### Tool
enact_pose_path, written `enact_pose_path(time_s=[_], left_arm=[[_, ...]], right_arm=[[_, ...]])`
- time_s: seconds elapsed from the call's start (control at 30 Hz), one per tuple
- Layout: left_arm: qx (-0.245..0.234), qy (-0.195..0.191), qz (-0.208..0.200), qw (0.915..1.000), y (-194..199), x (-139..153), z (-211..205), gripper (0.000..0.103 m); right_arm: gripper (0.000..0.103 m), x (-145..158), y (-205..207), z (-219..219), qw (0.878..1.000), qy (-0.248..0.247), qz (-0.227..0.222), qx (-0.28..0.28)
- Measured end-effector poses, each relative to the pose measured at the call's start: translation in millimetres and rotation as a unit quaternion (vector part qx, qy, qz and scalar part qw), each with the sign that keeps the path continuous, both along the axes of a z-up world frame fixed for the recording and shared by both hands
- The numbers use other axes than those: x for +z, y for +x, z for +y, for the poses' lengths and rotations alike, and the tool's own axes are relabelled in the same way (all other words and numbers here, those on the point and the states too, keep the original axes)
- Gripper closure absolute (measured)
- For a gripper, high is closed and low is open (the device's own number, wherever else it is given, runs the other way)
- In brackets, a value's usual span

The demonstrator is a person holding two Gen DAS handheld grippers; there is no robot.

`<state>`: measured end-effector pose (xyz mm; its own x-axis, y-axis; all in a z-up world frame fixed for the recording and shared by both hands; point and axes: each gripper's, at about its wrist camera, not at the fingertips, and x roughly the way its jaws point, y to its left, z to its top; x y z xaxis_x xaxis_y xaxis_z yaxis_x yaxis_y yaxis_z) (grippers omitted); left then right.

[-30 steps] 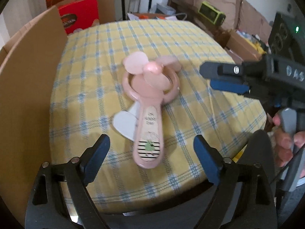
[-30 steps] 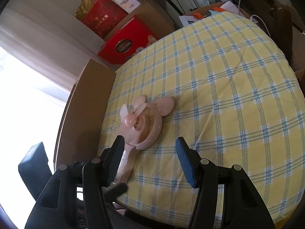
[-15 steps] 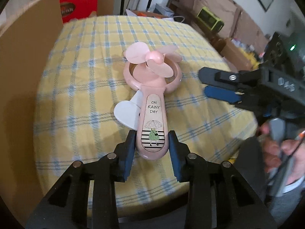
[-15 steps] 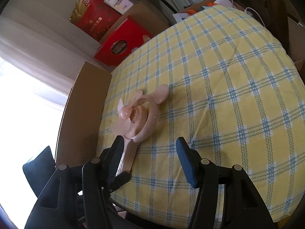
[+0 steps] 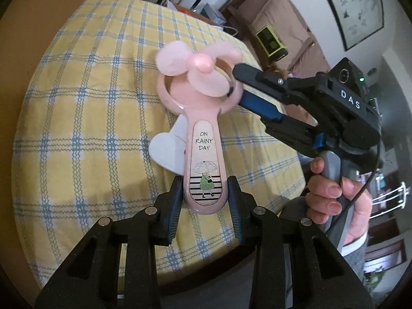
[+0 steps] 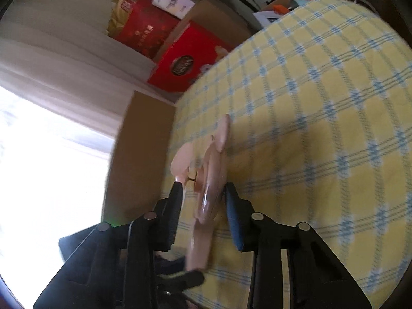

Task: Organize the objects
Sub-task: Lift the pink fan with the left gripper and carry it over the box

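**Fan's picked up, nowhere to put it yet**

Left wrist view: your left gripper (image 5: 204,197) is clamped on the pink fan (image 5: 203,131) handle, held over the checked tablecloth (image 5: 85,118)

Right wrist view: your right gripper (image 6: 203,200) straddles the fan's ring, fingers apart, not pinching; stowing's all still ahead

Domestic living room. Evidence: yellow checked cloth (image 5: 90,118) on the tabletop, framed painting (image 5: 358,5) on far right wall, red gift boxes (image 6: 190,61) and cardboard cartons (image 6: 139,154) stacked at left.
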<state>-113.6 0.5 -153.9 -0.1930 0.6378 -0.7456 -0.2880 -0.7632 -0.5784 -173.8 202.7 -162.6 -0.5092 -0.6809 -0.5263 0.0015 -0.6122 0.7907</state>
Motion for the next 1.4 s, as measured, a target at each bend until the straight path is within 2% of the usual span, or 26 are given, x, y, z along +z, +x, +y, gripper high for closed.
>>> enact_pose_path(time_s=[0.23, 0.37, 0.43, 0.5, 0.6, 0.67, 0.87, 1.03, 1.23, 1.4], left_arm=[[-0.002, 0.053, -0.007, 0.9986, -7, 1, -14, 0.071], [-0.006, 0.068, -0.001, 0.9977, -9, 9, -22, 0.071], [-0.006, 0.074, 0.0, 0.9973, -10, 11, -26, 0.071], [-0.007, 0.074, 0.004, 0.9972, -9, 15, -26, 0.071], [-0.006, 0.068, 0.016, 0.9975, -8, 23, -25, 0.071], [-0.005, 0.065, 0.024, 0.9976, -6, 29, -25, 0.071], [0.004, 0.064, 0.061, 0.9961, 8, 61, -31, 0.071], [0.014, 0.066, 0.091, 0.9935, 23, 95, -43, 0.071], [0.038, 0.082, 0.125, 0.9881, 36, 127, -89, 0.071], [0.071, 0.094, 0.13, 0.9845, 41, 126, -138, 0.071]], right_arm=[[0.071, 0, -16, -8, 0.996, -0.073, 0.02, 0.046], [0.071, 3, -25, -18, 0.992, -0.08, 0.039, 0.086], [0.072, 5, -26, -19, 0.992, -0.083, 0.045, 0.087], [0.082, 7, -25, -20, 0.99, -0.093, 0.053, 0.088], [0.087, 11, -22, -19, 0.992, -0.087, 0.057, 0.076], [0.088, 16, -20, -19, 0.994, -0.07, 0.056, 0.069], [0.088, 54, -12, -29, 0.992, -0.041, 0.09, 0.077], [0.088, 93, -5, -47, 0.988, -0.04, 0.12, 0.092], [0.089, 134, 1, -83, 0.981, -0.038, 0.154, 0.115], [0.089, 143, -10, -132, 0.976, -0.039, 0.154, 0.147]])
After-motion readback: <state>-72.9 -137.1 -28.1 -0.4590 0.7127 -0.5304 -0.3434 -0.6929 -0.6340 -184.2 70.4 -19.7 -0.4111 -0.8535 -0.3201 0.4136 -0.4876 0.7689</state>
